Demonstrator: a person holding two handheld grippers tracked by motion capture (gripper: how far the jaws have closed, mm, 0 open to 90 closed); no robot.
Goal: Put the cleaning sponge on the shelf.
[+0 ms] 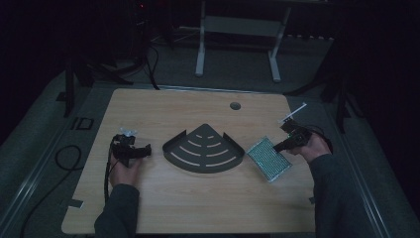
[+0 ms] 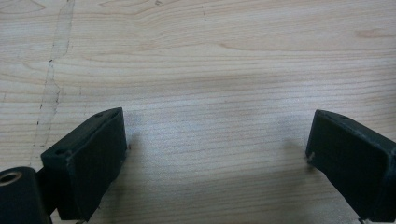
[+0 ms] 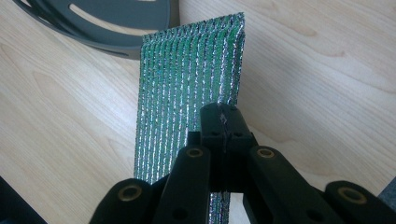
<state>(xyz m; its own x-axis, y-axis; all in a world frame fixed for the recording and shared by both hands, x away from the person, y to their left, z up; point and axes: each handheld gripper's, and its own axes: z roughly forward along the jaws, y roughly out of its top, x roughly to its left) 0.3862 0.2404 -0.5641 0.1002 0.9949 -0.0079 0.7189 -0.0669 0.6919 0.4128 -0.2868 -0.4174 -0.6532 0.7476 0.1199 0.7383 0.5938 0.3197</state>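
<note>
The right gripper [image 3: 223, 119], low centre of its own view, has its jaws pinched together on the near edge of a green glitter pad [image 3: 187, 84], a ribbed, sparkling rectangle that runs up the frame away from the jaws. In the high view that gripper [image 1: 286, 144] sits at right of centre with the pad [image 1: 268, 158] slanting from upper left to lower right, one edge seemingly lifted off the table [image 1: 163, 208]. The left gripper [image 1: 141, 151], at left of centre in the high view, holds nothing; in its own view its jaws stand wide apart at the lower corners over bare wood, the gripper [image 2: 217, 154] resting just above the tabletop.

Between the two, at centre of the high view, lies a dark fan-shaped rack [image 1: 204, 148], slotted, its point toward the top of the frame and its curved wall toward the bottom. The rack's edge [image 3: 107, 28] also shows at the upper left of the right gripper view, just beyond the pad's far end.

The relation that counts: the rack lies to the left of the pad in the high view, near it but apart, and the pad's long axis points roughly toward the rack's right wall. The right hand is much the nearer, so a short carry leftward seems the likely move
</note>
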